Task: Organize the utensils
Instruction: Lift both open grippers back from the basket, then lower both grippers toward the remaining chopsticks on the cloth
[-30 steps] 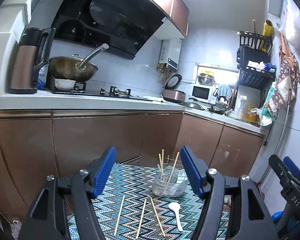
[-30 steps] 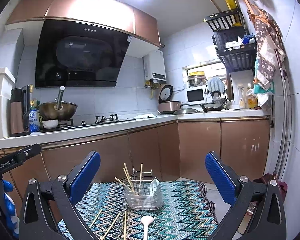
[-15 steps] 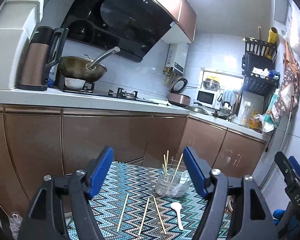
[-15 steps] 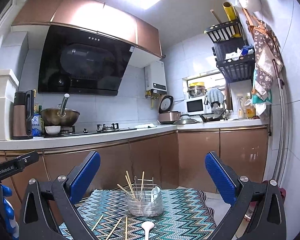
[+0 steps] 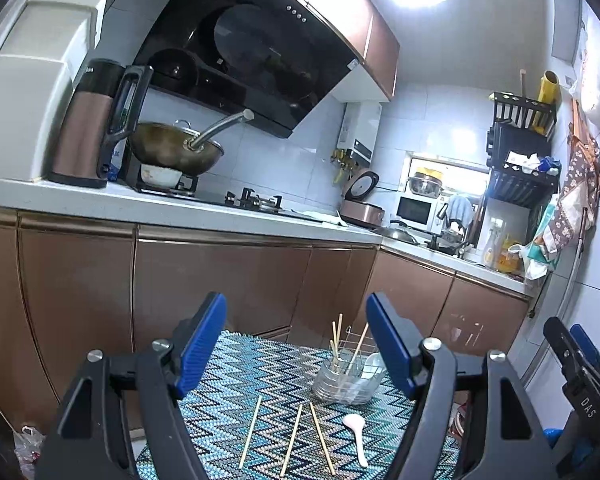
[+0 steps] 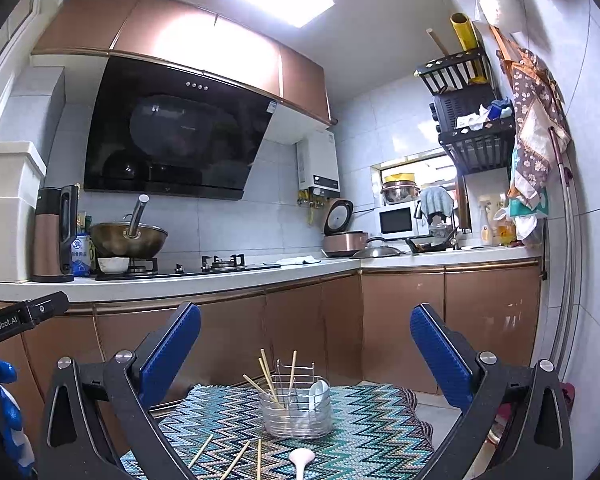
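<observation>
A clear utensil holder (image 5: 348, 378) (image 6: 296, 410) stands on a blue zigzag mat (image 5: 236, 384) (image 6: 364, 420), with a few chopsticks and a white spoon in it. Three loose chopsticks (image 5: 291, 434) (image 6: 236, 456) and a white spoon (image 5: 356, 428) (image 6: 301, 460) lie on the mat in front of it. My left gripper (image 5: 296, 340) is open and empty, held above the mat short of the holder. My right gripper (image 6: 306, 352) is open and empty, raised above the holder and the spoon.
Brown kitchen cabinets (image 5: 220, 280) under a white counter (image 6: 204, 280) run behind the mat and turn a corner at the right. A wok (image 5: 176, 148), a kettle (image 5: 88, 128) and a rice cooker (image 6: 342, 236) stand on the counter.
Both grippers have risen and tilted a little upward, so the mat and utensils sit lower in both views. Both stay open. The utensils have not moved.
</observation>
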